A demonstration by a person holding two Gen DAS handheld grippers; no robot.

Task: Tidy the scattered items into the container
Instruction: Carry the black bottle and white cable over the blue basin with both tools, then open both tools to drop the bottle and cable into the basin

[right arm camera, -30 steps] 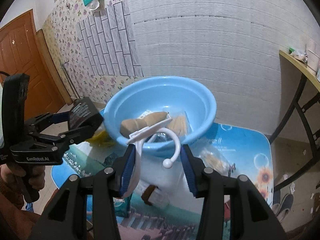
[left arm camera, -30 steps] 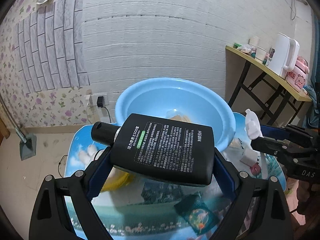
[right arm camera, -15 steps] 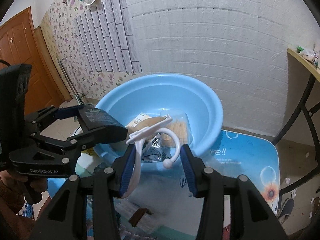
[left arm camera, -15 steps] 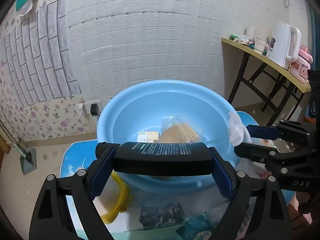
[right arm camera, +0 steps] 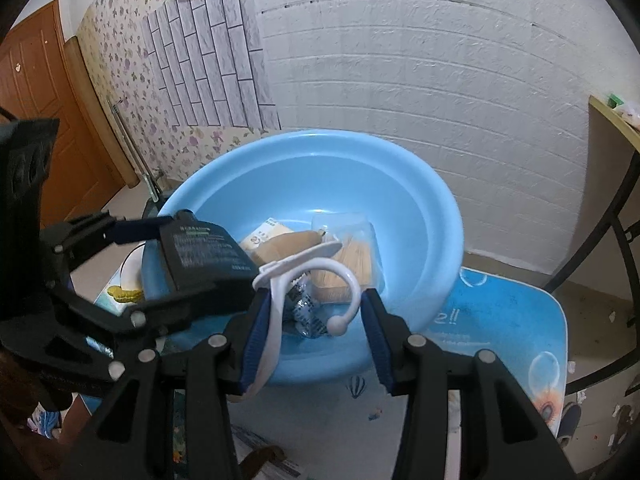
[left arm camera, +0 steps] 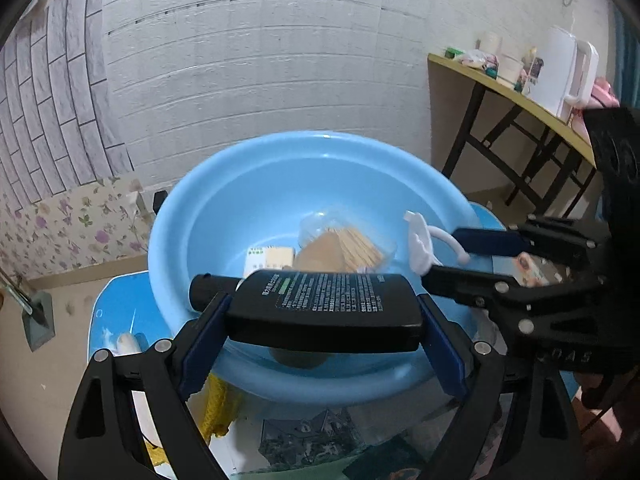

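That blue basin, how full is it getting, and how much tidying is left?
Partly done. The blue basin already holds a packet of wooden sticks, a tan pouch and a silver wrapper. In hand: the left gripper holds a black bottle and the right gripper a white hook, both over the basin. Left: yellow cord and cards on the table.

A lived-in room of a home: floral wallpaper (right arm camera: 116, 64) and grey stick-on brick panels (right arm camera: 216, 60) cover the left wall, white embossed brick panelling (left arm camera: 280, 72) the far wall, and a brown wooden door (right arm camera: 44, 120) stands at the far left; to the right, a yellow-topped side table (left arm camera: 516, 92) on black legs carries a white electric kettle (left arm camera: 568, 72), cups and small clutter. A blue plastic washbasin (left arm camera: 256, 184) sits on a low table with a printed blue cover (right arm camera: 504, 320).
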